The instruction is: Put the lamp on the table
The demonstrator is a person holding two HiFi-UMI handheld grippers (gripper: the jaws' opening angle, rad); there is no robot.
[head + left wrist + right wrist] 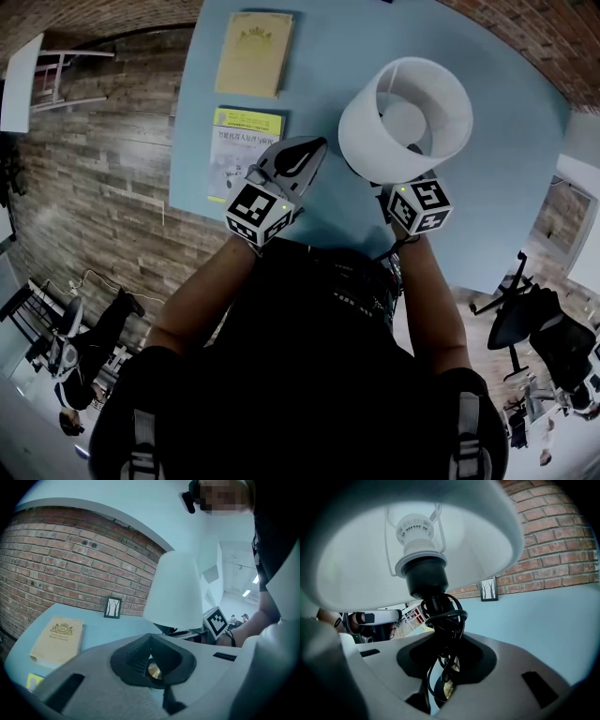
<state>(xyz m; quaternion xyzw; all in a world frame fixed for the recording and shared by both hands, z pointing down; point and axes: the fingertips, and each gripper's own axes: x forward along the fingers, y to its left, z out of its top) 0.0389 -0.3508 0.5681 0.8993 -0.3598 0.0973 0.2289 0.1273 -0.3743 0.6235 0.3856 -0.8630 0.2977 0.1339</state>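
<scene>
Lamp (405, 117), book (255, 52) — cover print illegible

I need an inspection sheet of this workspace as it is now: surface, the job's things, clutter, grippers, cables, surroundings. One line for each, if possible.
Surface: light blue table, against a wall.
Job's things: lamp with a white shade, held over the table; its base is not visible.
Clutter: tan book, yellow booklet, small framed picture leaning on the wall.
Grippers: right gripper shut on the lamp's stem; left gripper shut, nothing in it.
Cables: black cord coiled round the lamp's stem, running between the right jaws.
Surroundings: brick wall, wood floor, office chair.
</scene>
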